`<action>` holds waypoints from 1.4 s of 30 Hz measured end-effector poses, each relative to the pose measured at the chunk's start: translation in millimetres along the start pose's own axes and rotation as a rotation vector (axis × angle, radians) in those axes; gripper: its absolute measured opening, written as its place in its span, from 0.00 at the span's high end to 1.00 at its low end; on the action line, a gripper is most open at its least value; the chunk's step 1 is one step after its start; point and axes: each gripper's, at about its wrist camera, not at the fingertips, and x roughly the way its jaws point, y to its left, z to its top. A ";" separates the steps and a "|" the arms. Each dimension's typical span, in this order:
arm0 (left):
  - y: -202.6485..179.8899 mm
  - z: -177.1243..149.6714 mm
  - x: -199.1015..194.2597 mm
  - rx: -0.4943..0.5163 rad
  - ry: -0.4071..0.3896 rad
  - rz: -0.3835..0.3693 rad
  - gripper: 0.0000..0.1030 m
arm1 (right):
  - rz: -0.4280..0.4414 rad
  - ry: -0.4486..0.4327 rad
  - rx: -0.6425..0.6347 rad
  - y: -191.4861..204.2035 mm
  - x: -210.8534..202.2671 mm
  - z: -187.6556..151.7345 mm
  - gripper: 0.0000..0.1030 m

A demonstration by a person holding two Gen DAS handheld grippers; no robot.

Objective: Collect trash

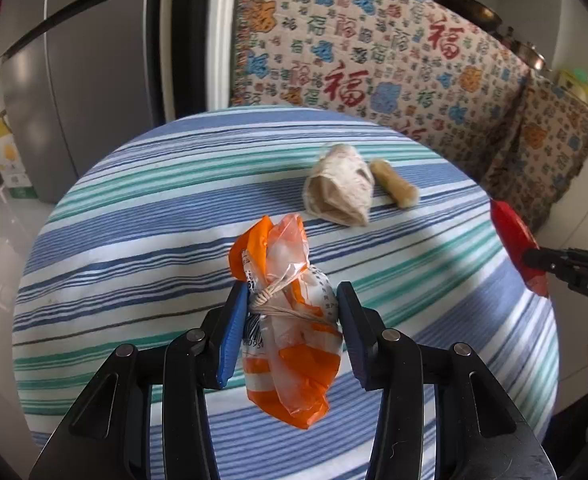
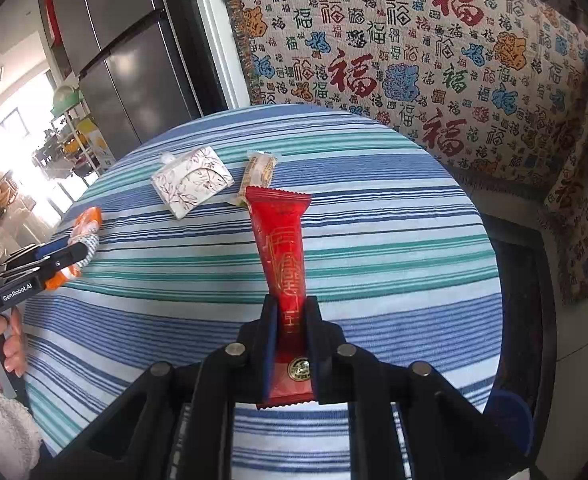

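Observation:
My left gripper (image 1: 292,292) is shut on an orange and clear plastic bag (image 1: 290,336) tied with string, held above the striped table (image 1: 134,240). My right gripper (image 2: 292,304) is shut on a long red snack wrapper (image 2: 284,256), also above the table. The red wrapper (image 1: 513,240) and right gripper show at the right edge of the left wrist view; the left gripper with the orange bag (image 2: 84,236) shows at the left of the right wrist view. A white patterned tissue pack (image 2: 192,180) (image 1: 339,184) and a small yellowish snack packet (image 2: 258,172) (image 1: 393,184) lie on the far part of the table.
A round table with a blue, green and white striped cloth. Behind it a sofa covered in patterned fabric (image 2: 433,60). A grey refrigerator (image 2: 126,52) stands at the back left. A blue round object (image 2: 509,420) sits below the table's right edge.

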 end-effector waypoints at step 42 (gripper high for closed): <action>-326.3 -34.6 -4.3 0.328 0.073 -0.481 0.56 | -0.292 -0.059 0.435 -190.5 -140.0 -157.0 0.87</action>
